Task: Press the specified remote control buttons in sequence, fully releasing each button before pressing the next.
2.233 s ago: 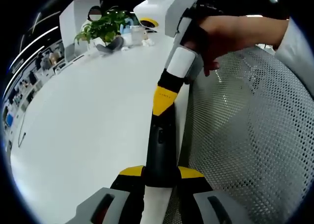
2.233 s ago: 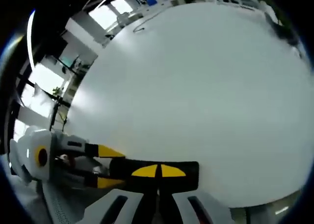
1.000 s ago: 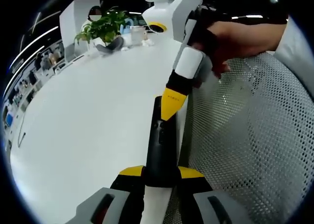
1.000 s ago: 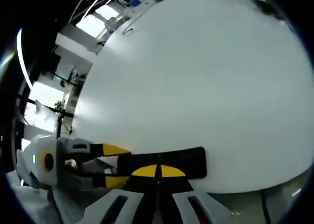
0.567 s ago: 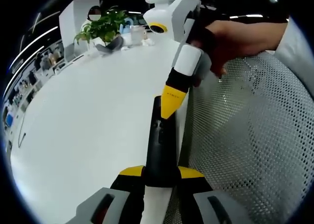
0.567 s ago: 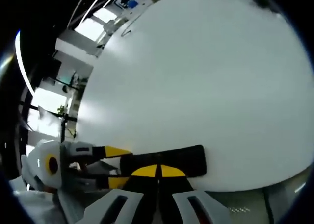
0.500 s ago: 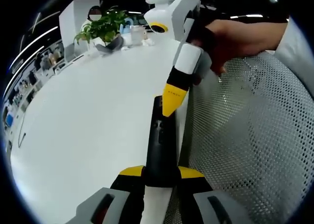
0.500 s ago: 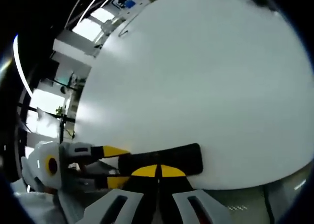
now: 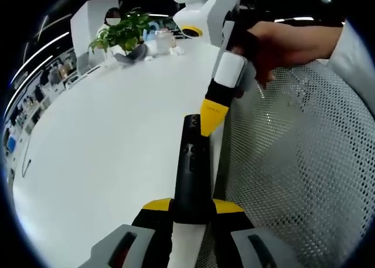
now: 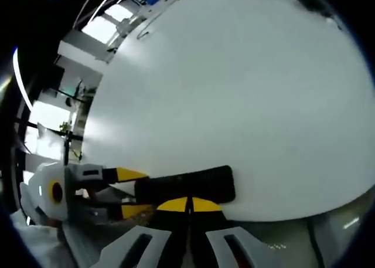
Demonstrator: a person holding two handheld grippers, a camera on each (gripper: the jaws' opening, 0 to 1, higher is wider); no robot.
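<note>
A long black remote control (image 9: 191, 162) lies along the white table's (image 9: 99, 139) right edge, and my left gripper (image 9: 193, 207) is shut on its near end with yellow jaws on both sides. My right gripper (image 9: 211, 116), held by a person's hand (image 9: 281, 42), comes down from the upper right with its yellow tip shut, at the remote's far end; contact cannot be told. In the right gripper view the remote (image 10: 187, 186) lies crosswise just beyond my shut right gripper (image 10: 187, 204), and the left gripper (image 10: 137, 192) grips it from the left.
A grey mesh chair back (image 9: 293, 162) stands right beside the table edge. A potted plant (image 9: 120, 33) and small white items (image 9: 158, 45) sit at the table's far end. The wide white tabletop (image 10: 234, 92) stretches beyond the remote.
The right gripper's yellow tip has drawn back along the remote, from over its upper buttons toward its far end and slightly to the right. The left gripper and the remote have stayed put.
</note>
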